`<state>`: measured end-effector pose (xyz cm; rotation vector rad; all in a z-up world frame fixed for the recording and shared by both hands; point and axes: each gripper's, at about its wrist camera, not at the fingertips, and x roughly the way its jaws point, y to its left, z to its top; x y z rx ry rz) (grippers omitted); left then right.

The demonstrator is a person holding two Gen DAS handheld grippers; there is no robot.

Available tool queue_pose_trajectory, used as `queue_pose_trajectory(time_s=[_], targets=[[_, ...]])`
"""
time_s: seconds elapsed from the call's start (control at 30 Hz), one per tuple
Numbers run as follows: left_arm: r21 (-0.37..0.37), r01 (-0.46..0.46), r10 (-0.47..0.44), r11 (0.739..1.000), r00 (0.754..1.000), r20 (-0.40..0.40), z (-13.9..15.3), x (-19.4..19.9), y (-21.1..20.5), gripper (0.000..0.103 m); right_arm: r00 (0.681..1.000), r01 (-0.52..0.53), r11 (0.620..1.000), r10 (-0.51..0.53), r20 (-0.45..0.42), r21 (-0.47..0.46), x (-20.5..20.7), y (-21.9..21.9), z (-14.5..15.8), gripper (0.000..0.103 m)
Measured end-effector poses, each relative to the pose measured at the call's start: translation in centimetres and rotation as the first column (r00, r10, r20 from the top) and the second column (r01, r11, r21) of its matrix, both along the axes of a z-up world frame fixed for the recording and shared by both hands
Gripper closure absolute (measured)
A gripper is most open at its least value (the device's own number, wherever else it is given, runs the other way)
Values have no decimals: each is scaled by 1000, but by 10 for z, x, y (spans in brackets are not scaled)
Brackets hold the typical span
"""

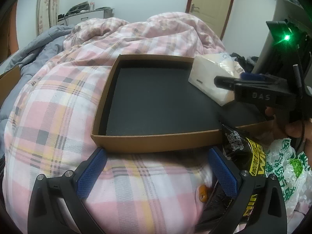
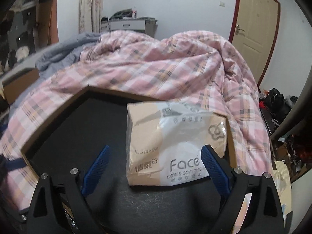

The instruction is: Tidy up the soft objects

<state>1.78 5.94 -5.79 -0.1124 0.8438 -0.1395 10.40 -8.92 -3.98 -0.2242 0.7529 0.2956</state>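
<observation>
Tissue pack set down in the box's far right corner.

The tissue pack (image 2: 171, 146) lies on the dark floor of the cardboard box (image 1: 156, 143), against its far right wall, on the pink plaid quilt (image 1: 58, 117). The right gripper (image 2: 154, 167) stands wide, jaws apart, its right pad just beside the pack's loose wrapper; pulling away could snag that film and drag the pack. The left gripper (image 1: 156, 173) is open and empty just before the box's near wall. A black snack bag (image 1: 241, 152) waits outside, right.
</observation>
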Motion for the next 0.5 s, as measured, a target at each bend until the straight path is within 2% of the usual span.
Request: queue_pose_trajectory(time_s=[0.03,0.07,0.13,0.17,0.33,0.5], targets=[[5,0,0,1000,1000,-6,-1,1,0,0,1000,-3,1000,3,-15,-2,2,0,-3,25],[8,0,0,1000,1000,-7,-1,1,-1,0,1000,-3,1000,3,-31,-7,4,0,-6,44],[11,1,0,1000,1000,-8,-1,1,-1,0,998,-4,1000,4,-58,-7,4,-2,-10,62],[10,1,-1,1000,1000,-8,-1,1,-1,0,998,-6,1000,6,-63,2,4,-2,-11,67],[14,0,0,1000,1000,-11,-2,2,-3,0,999,-1,999,3,-51,34,-3,-7,-9,84],[28,0,1,1000,1000,-20,-3,1,-5,0,1000,10,996,-11,5,90,-13,-16,6,87]])
